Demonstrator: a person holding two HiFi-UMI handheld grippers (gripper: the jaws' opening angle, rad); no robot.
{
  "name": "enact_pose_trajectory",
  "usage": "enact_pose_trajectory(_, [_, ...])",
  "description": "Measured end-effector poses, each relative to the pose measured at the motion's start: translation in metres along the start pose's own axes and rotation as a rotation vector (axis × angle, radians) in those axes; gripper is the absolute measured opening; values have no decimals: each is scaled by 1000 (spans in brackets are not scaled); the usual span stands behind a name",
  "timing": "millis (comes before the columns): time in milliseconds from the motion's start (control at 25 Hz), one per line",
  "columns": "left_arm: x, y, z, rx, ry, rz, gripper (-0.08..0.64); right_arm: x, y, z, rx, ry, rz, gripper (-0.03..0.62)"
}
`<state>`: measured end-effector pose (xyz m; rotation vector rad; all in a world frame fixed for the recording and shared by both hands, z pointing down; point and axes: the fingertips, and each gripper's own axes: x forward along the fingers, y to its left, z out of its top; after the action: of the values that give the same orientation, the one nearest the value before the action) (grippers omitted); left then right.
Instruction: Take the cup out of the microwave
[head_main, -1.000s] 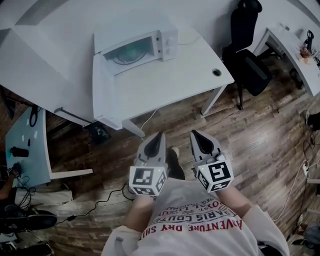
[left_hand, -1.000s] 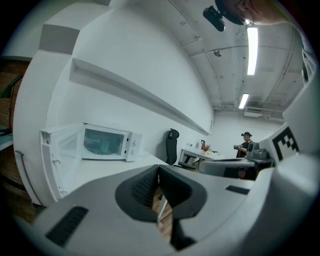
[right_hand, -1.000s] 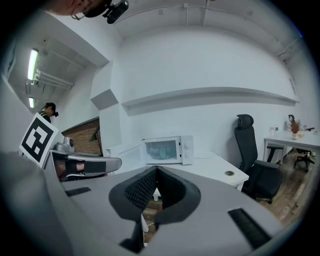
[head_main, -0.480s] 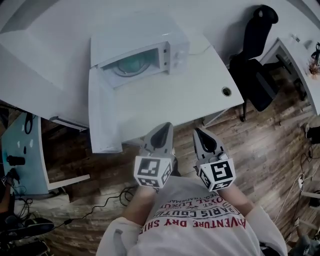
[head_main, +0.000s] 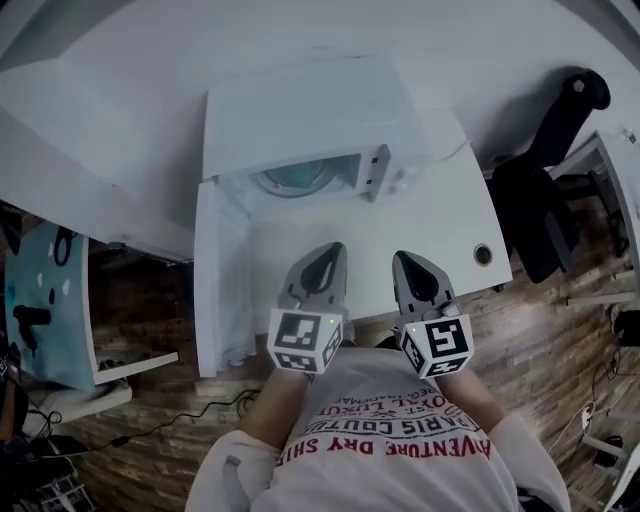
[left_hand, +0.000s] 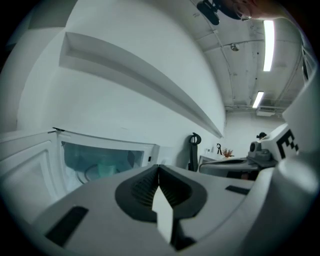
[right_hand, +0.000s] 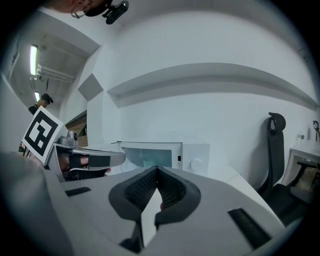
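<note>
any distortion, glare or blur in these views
Head view: dim, dark at the corners, the white rectangular table bows at its edges. Left gripper view: heavy fisheye, black corners, the ceiling strip light glares. Right gripper view: same fisheye; the white boxy microwave is sharp, the near jaws soft.

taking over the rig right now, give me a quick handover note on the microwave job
Left gripper: shut, empty, over the near edge of the table, pointing at the microwave.
Right gripper: shut, empty, beside the left one.
Microwave: on the white table, door swung open to the head view's left.
The cup seems to be the pale shape on the turntable inside; it is hard to make out.
Done: door open.
Left: open one gripper, reach in, grip the cup, bring it out.
</note>
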<state>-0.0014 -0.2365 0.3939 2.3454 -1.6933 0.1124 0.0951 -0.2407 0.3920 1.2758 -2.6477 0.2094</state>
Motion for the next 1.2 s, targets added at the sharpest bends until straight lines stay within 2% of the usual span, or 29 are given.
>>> enact_pose_trajectory(280, [29,43,-3,-37,19,149,8,57,-23,13,12,-1,65,11])
enact_pose_trajectory(480, [43,61,-6,-73,27,265,8,95,-35,17,-17,33,161,11])
enact_pose_trajectory(680, [55,78,-13,-11,-4,352,8,128,-43,20,-45,60,217,11])
enact_pose_trajectory(880, [65,104,-29,-4,3,443,8,156,-39,-3,-48,130,278,11])
enact_pose_trajectory(1040, [76,125,-52,-74,30,478,10,170,-32,-22,-45,179,322,11])
enact_pose_trajectory(1080, [81,128,-53,-98,22,470,30,173,-30,-25,-48,189,331,11])
enact_pose_trajectory(1160, [93,135,-55,-134,3,447,136,180,-28,-32,-52,204,341,11])
enact_pose_trajectory(1200, [99,139,-56,-145,-7,438,159,183,-27,-35,-53,210,344,11])
